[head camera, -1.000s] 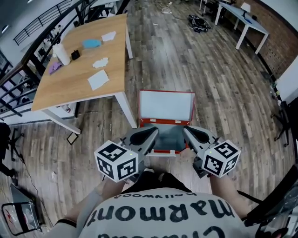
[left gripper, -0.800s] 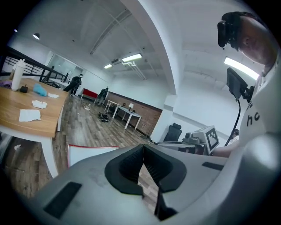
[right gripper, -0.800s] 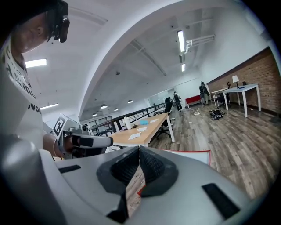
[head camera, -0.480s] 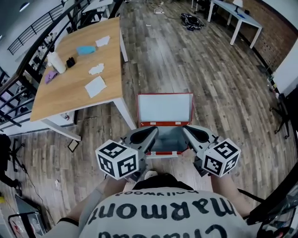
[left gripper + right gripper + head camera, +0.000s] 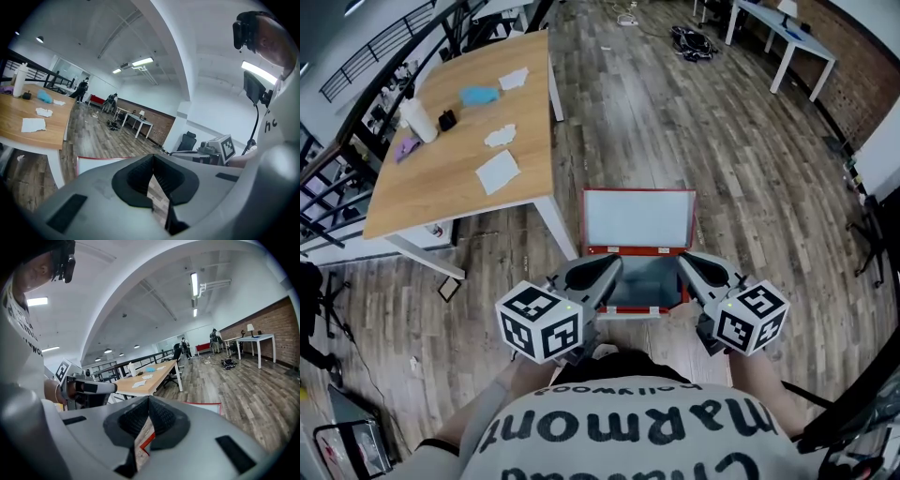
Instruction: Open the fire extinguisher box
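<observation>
Currently: lid open, both tools idle

My left gripper (image 5: 152, 180) and right gripper (image 5: 146, 423) have their jaws pressed together with nothing between them. The 2 tips hover above the near rim of the fire extinguisher box (image 5: 645, 283), which sits on the floor (image 5: 750, 169) just ahead of me. Its lid (image 5: 637, 217) is already swung back at the far edge. I judge the opening step complete; next, draw both tools clear.

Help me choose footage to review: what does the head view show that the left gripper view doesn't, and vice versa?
Head view only: the box's grey interior. Left gripper view only: the left tool with jaws shut on nothing, ceiling lights, distant people. Both: the red-edged lid, the wooden table with papers, the right tool.
</observation>
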